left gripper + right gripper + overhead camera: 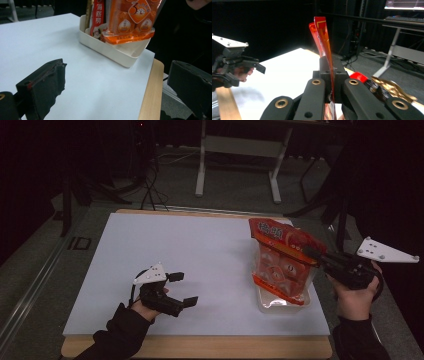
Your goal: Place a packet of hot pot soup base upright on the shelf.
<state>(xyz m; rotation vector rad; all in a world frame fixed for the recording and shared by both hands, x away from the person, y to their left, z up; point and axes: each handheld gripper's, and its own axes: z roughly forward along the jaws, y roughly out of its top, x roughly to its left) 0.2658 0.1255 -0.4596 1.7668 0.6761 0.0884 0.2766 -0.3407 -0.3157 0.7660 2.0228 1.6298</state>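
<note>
1. Your right tongs (pixel 306 252) are pinching the upper edge of the orange snack bag (pixel 281 262); in the right gripper view the two jaws are pressed together on the red-orange bag edge (pixel 323 37), which rises straight up between them.
2. The bag stands upright with its bottom in the white tray (pixel 305 301), held up by your right tongs above the tray.
3. In the left gripper view the tray (pixel 113 51) also holds a red packet with white characters (pixel 97 17), just beside the bag (pixel 132 20), and a thin brown stick-like item whose kind you cannot tell.
4. The tray sits at the near right corner of the white sheet (pixel 190 265) covering the table (pixel 200 347).
5. Your left tongs (pixel 182 289) are spread wide and grip nothing, well apart from the tray, over the near left part of the sheet, their jaws pointing toward the tray.
6. Your right hand (pixel 355 297) is past the tray, off the table's right edge.
</note>
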